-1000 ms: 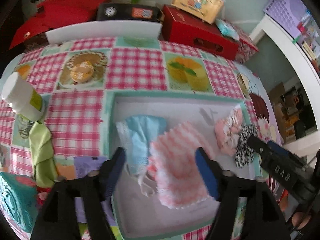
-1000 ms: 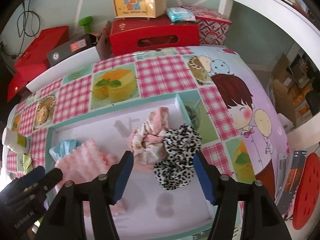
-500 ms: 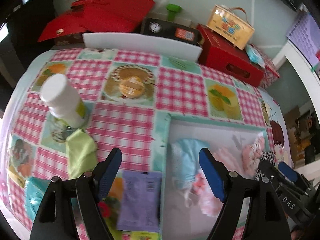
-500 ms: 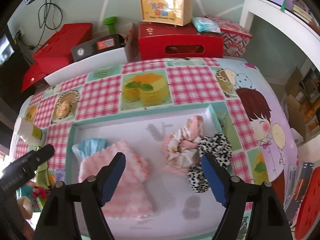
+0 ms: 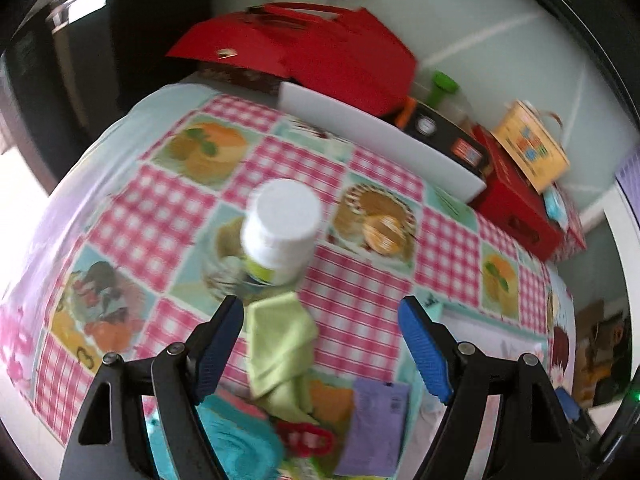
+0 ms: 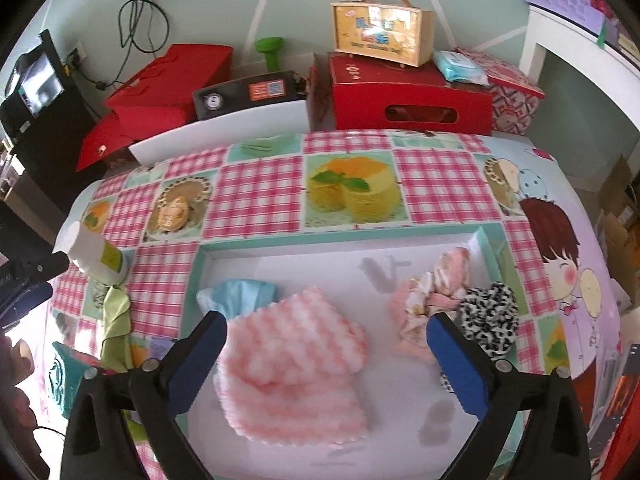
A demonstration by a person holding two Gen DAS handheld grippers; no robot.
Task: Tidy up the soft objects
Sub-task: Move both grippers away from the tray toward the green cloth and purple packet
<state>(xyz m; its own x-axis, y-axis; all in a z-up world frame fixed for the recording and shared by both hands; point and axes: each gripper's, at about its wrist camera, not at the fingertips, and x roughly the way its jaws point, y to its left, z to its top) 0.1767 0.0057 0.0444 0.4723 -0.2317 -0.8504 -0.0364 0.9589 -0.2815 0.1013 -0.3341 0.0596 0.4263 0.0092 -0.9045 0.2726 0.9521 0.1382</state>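
A lived-in home room is shown: a table is covered by a cartoon-and-gingham tablecloth (image 6: 256, 200), and red gift boxes (image 6: 408, 96) are stacked against a pale green wall.

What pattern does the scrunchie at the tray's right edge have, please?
The scrunchie is black-and-white leopard print, clearest in the right wrist view.

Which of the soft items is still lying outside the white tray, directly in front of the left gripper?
The green cloth: it lies crumpled on the tablecloth beside the white bottle, between the open left gripper fingers. The pink striped towel and scrunchies sit inside the tray.
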